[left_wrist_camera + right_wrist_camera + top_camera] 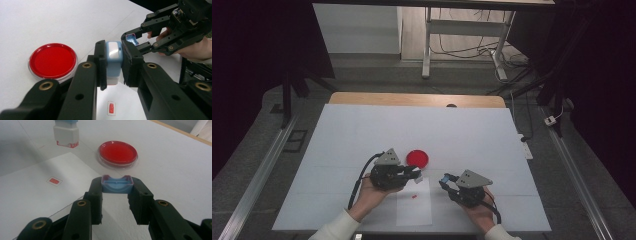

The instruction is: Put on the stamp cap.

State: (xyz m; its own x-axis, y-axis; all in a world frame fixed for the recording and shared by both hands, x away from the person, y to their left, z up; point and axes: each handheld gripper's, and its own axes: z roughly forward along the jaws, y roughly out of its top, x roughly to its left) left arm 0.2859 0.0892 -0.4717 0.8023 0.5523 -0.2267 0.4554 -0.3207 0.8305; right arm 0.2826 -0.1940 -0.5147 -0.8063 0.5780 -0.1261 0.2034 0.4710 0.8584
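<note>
My left gripper (114, 53) is shut on a blue and white stamp (113, 65), held a little above the table; in the high view this gripper (414, 174) sits just below a round red ink dish (417, 158). My right gripper (116, 188) is shut on the stamp's small blue cap (116, 184), whose hollow side faces up. From the right gripper view the stamp (66, 132) hangs at the upper left with its red face down, and the dish (118, 152) lies beyond the cap. The right gripper (446, 179) faces the left one across a small gap.
A white paper sheet (414, 207) lies between the hands on the white table cover (362, 135) and bears a small red stamped mark (414, 197). That mark (111, 108) sits below the stamp. A wooden table edge (362, 98) runs along the far side.
</note>
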